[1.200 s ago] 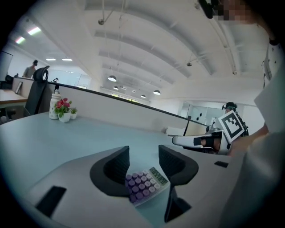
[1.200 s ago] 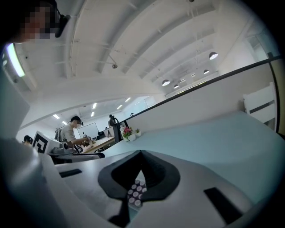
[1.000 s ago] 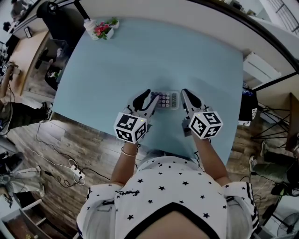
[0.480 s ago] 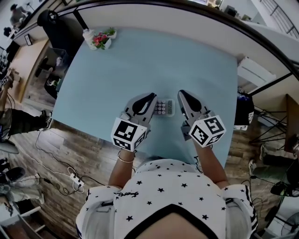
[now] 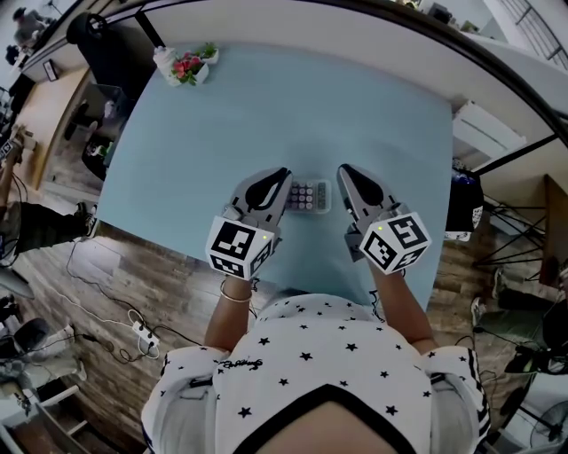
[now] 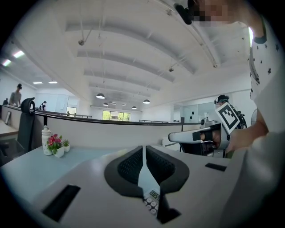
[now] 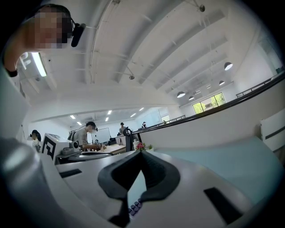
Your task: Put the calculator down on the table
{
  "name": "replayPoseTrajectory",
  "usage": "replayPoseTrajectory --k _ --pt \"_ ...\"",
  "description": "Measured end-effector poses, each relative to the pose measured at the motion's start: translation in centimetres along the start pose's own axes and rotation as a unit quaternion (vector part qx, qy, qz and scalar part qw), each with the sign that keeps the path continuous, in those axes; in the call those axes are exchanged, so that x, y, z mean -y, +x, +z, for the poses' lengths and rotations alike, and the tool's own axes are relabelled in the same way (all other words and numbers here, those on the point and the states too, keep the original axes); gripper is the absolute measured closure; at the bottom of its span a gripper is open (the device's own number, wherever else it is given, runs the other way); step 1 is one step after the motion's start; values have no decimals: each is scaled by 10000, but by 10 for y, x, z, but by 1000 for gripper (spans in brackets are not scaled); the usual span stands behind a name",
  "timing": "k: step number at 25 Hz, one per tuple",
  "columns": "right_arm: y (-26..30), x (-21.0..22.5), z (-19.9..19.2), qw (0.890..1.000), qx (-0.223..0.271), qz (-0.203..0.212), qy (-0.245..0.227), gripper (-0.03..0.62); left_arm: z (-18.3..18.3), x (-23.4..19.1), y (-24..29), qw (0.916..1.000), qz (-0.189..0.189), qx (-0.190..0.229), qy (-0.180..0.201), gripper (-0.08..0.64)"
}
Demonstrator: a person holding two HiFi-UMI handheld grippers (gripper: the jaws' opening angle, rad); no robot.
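The calculator (image 5: 308,196), small and grey with rows of round keys, lies flat on the pale blue table (image 5: 266,106) near its front edge. My left gripper (image 5: 282,175) hovers just left of it and my right gripper (image 5: 344,171) just right of it, both shut with nothing between the pads. In the left gripper view the jaws (image 6: 144,149) meet, and the calculator (image 6: 151,200) shows below through the gap. The right gripper view shows the same: closed jaws (image 7: 141,153) with the calculator's keys (image 7: 135,205) beneath them.
A small white pot of pink flowers (image 5: 185,65) stands at the table's far left corner. The table's front edge runs just under my hands. A low partition wall (image 5: 293,27) borders the far side. Cables and a power strip (image 5: 142,330) lie on the wooden floor.
Both grippers have risen off the table beside the calculator. The left jaws, apart a second ago, have come together. The calculator stays flat on the table.
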State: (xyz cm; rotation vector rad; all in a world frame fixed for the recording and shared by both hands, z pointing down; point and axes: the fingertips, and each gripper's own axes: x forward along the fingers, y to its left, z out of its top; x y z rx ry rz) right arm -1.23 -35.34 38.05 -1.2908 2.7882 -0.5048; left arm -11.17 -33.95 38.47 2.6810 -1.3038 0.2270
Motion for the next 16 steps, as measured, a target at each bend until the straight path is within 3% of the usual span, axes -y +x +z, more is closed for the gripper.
replayPoseTrajectory --k 16 --pt "6 -3 -1 10000 -4 65 57 595 -3 -11 -4 9998 156 26 -93 514"
